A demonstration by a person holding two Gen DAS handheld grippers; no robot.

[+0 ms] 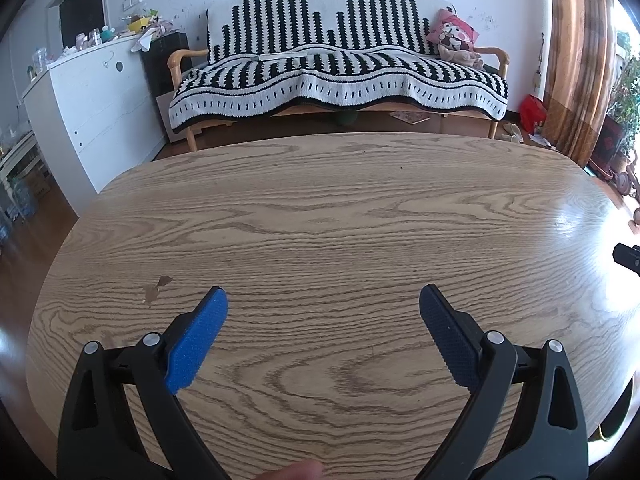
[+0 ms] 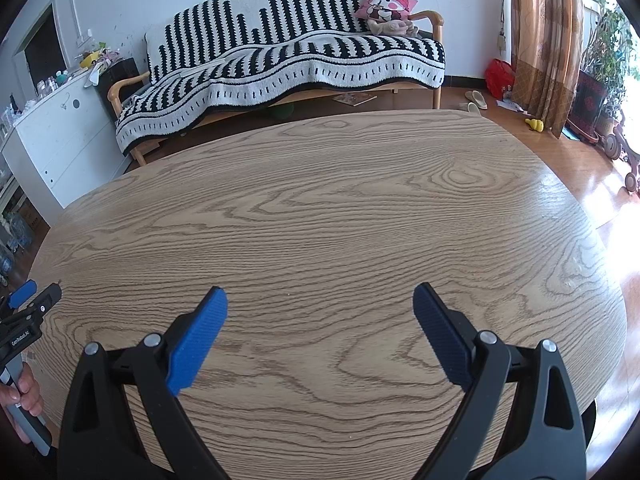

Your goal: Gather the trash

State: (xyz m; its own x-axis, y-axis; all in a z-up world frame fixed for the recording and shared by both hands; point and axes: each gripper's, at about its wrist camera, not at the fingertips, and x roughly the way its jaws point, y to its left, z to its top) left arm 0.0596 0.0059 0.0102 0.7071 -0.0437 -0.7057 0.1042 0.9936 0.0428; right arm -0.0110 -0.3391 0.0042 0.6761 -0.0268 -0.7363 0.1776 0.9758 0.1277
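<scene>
My left hand-held gripper (image 1: pixel 323 296) and right hand-held gripper (image 2: pixel 320 296) both gape wide, holding nothing, over the oak-grain oval wooden table (image 1: pixel 340 216). I see no trash on it. Beyond stands a black-and-white striped sofa (image 1: pixel 340 72).

The wooden table (image 1: pixel 320 220) lies bare across its whole top, with only a small flat brown stain (image 1: pixel 154 290) near its left part, so both grippers have free passage over it. The left gripper (image 1: pixel 324 304) and the right gripper (image 2: pixel 320 302) hang side by side above the near edge with jaws spread wide and nothing between them; each shows at the edge of the other's view. Beyond the far edge stand a sofa (image 1: pixel 340 76) and a white cabinet (image 1: pixel 96 108), well apart from the table.
</scene>
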